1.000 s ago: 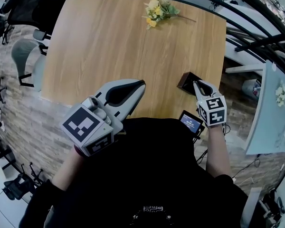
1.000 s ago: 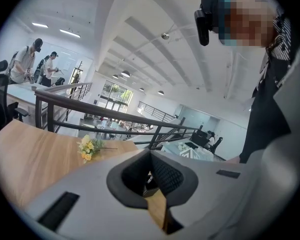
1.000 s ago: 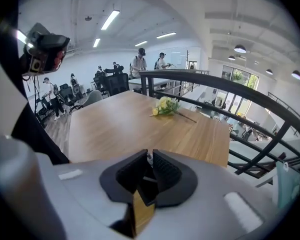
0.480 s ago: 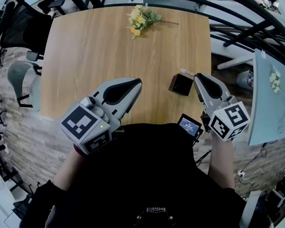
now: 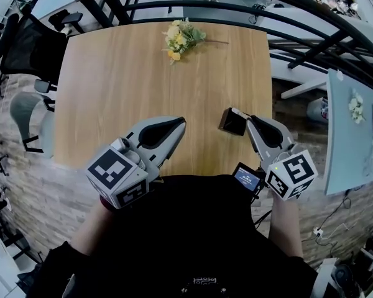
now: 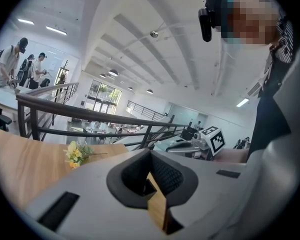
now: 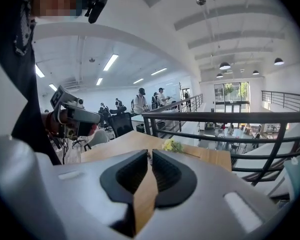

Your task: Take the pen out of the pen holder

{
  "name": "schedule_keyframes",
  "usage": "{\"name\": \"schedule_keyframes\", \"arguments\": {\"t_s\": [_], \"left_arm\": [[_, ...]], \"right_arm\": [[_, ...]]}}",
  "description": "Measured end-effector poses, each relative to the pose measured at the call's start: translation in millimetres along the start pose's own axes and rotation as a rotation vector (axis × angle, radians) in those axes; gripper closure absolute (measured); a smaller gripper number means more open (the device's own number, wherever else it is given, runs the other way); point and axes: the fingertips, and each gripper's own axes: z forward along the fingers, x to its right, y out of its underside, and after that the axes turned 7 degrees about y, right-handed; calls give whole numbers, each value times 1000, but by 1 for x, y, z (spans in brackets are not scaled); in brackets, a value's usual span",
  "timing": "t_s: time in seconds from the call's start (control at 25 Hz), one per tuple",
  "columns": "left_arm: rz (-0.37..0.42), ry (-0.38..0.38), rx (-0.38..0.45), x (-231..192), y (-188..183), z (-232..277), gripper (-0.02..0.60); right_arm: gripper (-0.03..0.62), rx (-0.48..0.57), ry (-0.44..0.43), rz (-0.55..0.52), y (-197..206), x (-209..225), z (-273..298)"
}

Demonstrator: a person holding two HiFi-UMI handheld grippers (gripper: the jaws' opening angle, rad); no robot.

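The black pen holder stands on the wooden table near its front right corner. My right gripper hangs just right of and above the holder, its jaws nearly together. A thin pen shows pale at its tips in the head view. In the right gripper view the pen is only a thin dark sliver between the pads. My left gripper hovers over the table's front edge, left of the holder, shut and empty. The left gripper view shows its tips meeting.
A bunch of yellow flowers lies at the table's far edge. A small screen device sits by my right hand. Office chairs stand left of the table, and a black railing curves behind and to its right.
My right gripper has risen from the pen holder's mouth with the pen in its tips and tilted. The left gripper has shifted only slightly.
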Motion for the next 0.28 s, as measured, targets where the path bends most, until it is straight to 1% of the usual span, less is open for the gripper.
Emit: {"name": "schedule_keyframes", "arguments": {"t_s": [0.12, 0.28], "left_arm": [[-2, -4, -6, 3, 5, -3, 596], [-9, -20, -8, 1, 8, -13, 597]], "right_arm": [[560, -5, -9, 22, 7, -2, 0], [560, -12, -19, 4, 7, -7, 2]]}}
